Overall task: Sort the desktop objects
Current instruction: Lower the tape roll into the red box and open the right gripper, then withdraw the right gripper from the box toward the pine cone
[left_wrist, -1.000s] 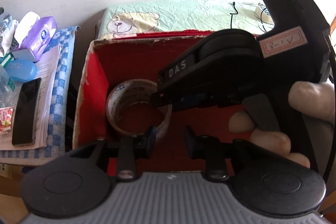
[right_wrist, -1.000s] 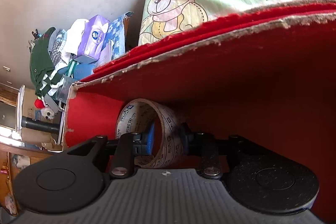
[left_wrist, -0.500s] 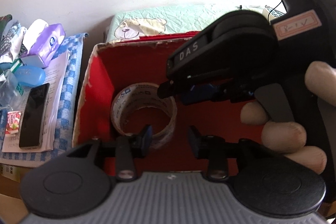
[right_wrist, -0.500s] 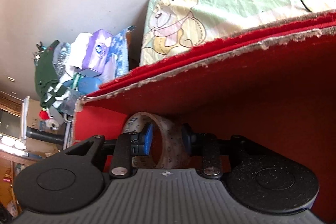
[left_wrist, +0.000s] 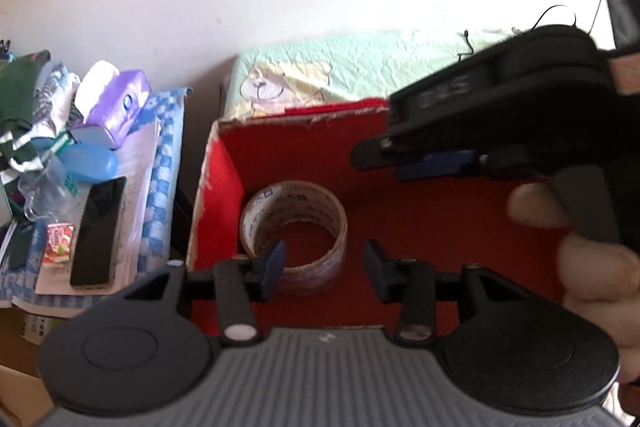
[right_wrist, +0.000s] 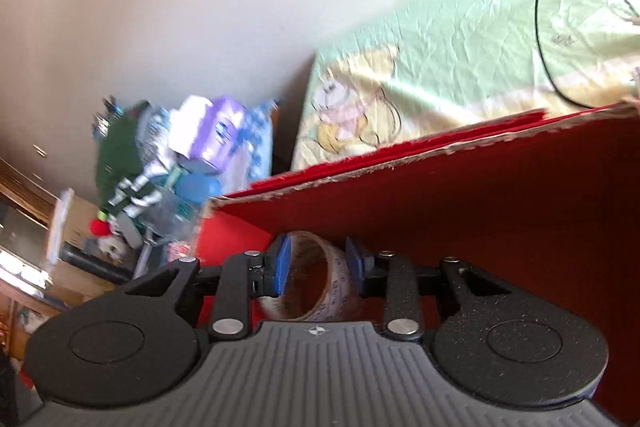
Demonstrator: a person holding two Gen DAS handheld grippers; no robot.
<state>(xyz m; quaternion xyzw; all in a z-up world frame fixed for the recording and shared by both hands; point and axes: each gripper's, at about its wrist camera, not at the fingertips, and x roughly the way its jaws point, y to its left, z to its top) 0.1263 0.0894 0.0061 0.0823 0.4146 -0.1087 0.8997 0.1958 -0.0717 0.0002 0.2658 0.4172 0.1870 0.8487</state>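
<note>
A roll of printed clear tape [left_wrist: 296,201] lies flat on the floor of the red cardboard box [left_wrist: 216,195], near its left wall. My left gripper [left_wrist: 325,267] hovers open above the box with nothing between its fingers; its left pad overlaps the roll's near rim. My right gripper [left_wrist: 372,155], held by a hand [left_wrist: 592,267], hangs over the box's right half, up and to the right of the roll and apart from it. In the right wrist view my right gripper [right_wrist: 318,265] stands open, with the tape [right_wrist: 336,287] showing beyond its fingers inside the box [right_wrist: 480,207].
Left of the box a side table with a blue checked cloth [left_wrist: 168,147] carries a black phone [left_wrist: 98,231], a blue case [left_wrist: 90,161], a purple tissue pack [left_wrist: 120,103] and clothes. Behind the box lies a green bear-print cloth [left_wrist: 360,67] with a black cable [right_wrist: 540,19].
My right gripper has let go of the tape's wall and drawn back up and to the right. The roll stays lying in the box. My left gripper has pulled back and opened wider.
</note>
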